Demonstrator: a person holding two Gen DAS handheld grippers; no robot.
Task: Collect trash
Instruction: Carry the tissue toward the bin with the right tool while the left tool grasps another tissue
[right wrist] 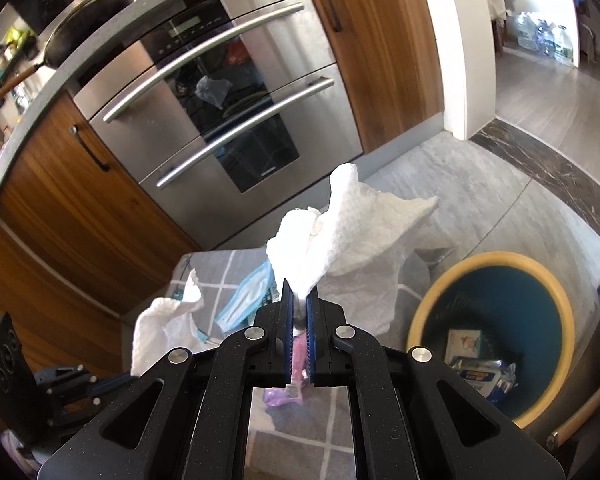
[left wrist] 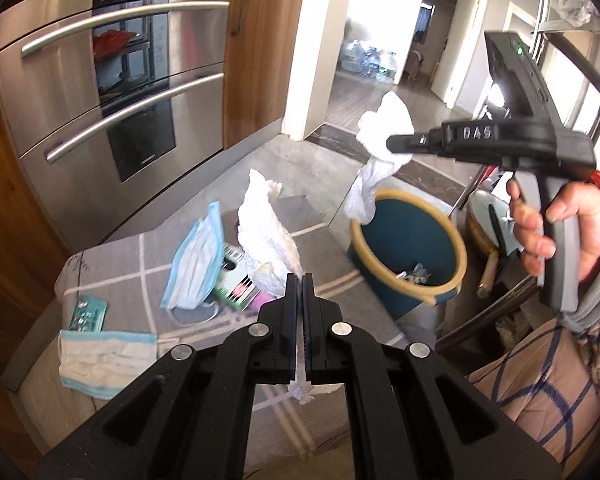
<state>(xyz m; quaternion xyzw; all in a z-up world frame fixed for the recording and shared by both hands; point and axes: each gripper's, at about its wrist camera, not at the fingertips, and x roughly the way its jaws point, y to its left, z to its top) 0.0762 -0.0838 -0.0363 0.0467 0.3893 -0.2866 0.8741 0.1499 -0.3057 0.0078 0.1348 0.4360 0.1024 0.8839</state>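
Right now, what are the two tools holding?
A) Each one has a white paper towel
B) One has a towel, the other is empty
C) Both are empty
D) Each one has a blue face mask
A: the left tool is shut on a white paper towel, and the right tool pinches another paper towel beside the bin.

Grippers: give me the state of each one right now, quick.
Left gripper: closed, fingers clamped on a white paper towel.
Right gripper: closed, fingers clamped on another white paper towel, near the bin.
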